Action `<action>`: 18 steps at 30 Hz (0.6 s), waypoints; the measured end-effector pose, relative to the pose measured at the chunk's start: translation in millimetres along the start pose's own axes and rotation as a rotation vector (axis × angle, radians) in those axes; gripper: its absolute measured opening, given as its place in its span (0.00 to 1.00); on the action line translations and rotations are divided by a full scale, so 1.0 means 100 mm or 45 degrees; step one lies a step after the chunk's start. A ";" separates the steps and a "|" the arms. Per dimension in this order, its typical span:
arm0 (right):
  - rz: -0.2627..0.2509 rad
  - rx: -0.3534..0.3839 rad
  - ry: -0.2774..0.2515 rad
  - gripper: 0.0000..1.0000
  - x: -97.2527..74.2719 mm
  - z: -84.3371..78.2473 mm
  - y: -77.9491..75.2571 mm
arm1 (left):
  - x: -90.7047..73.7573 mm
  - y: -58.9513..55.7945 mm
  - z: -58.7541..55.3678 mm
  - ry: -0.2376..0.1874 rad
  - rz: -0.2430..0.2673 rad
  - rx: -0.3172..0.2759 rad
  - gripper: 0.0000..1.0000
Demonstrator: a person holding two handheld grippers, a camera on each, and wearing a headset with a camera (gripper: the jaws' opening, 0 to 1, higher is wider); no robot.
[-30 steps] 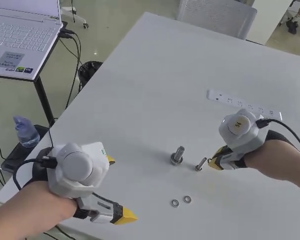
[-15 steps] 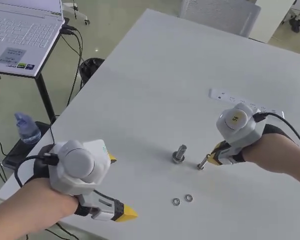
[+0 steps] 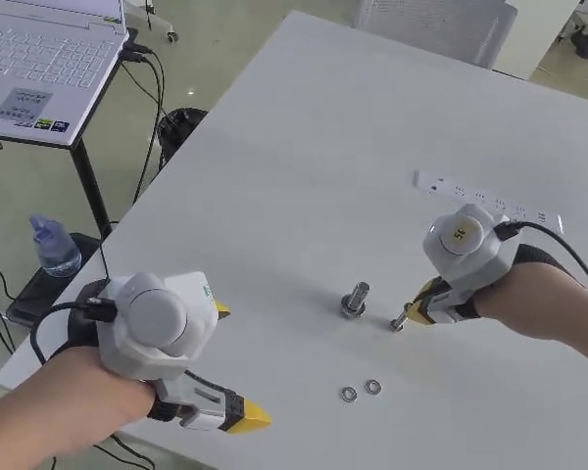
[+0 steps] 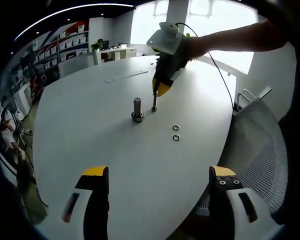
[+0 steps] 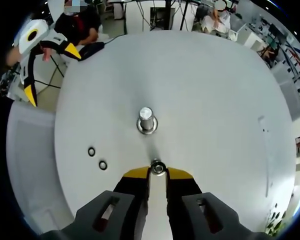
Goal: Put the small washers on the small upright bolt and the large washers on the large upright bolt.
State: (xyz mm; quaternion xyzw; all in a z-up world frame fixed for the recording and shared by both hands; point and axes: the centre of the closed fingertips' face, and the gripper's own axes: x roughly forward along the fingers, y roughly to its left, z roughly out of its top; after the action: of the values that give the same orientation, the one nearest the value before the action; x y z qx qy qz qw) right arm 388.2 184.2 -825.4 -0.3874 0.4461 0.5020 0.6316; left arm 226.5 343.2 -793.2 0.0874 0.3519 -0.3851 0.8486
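The large upright bolt [image 3: 354, 300] stands mid-table with a washer around its foot [image 5: 147, 125]. Just right of it is the small upright bolt [image 3: 399, 320]. My right gripper [image 3: 413, 315] has its yellow tips at the top of that bolt, with the jaws almost together on a small ring-shaped washer [image 5: 157, 167] that sits over the bolt's end. Two loose small washers [image 3: 349, 395] [image 3: 373, 387] lie flat nearer to me. My left gripper [image 3: 233, 364] is open with nothing in it, off the table's near-left edge. It faces the bolts [image 4: 137, 109].
A white power strip [image 3: 485, 203] lies beyond my right hand. Left of the table are a laptop [image 3: 44, 54] on a stand, hanging cables and a water bottle [image 3: 55, 248] on the floor. A grey chair [image 3: 436, 24] stands at the far edge.
The view has drifted a little. My right gripper has stayed at the small bolt's top, and my left gripper has held still.
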 end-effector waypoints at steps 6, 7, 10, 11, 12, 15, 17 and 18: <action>0.005 -0.010 0.019 0.12 0.07 -0.02 0.00 | 0.00 0.01 0.01 0.000 -0.005 0.004 0.82; 0.006 -0.010 0.021 0.12 0.08 -0.02 0.01 | 0.00 0.01 0.01 0.000 -0.005 0.004 0.82; 0.008 -0.019 0.031 0.12 0.11 -0.04 0.01 | 0.00 0.02 0.01 0.001 -0.008 0.001 0.82; 0.006 -0.025 0.034 0.12 0.13 -0.04 0.01 | 0.01 0.02 0.00 0.002 -0.009 0.001 0.82; 0.007 -0.026 0.036 0.12 0.14 -0.05 0.00 | 0.01 0.02 0.00 0.004 -0.010 0.001 0.82; 0.009 -0.026 0.040 0.12 0.18 -0.06 0.01 | 0.01 0.02 -0.02 0.006 -0.013 -0.002 0.81; 0.008 -0.030 0.046 0.12 0.20 -0.06 0.03 | 0.01 0.02 -0.02 0.008 -0.015 -0.002 0.81; 0.006 -0.034 0.051 0.12 0.21 -0.08 0.04 | 0.01 0.02 -0.03 0.011 -0.017 -0.002 0.81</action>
State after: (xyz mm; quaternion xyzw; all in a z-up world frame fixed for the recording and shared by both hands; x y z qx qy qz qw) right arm 385.1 183.6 -847.8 -0.4049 0.4528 0.5014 0.6161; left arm 227.0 345.6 -796.0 0.0860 0.3565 -0.3900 0.8446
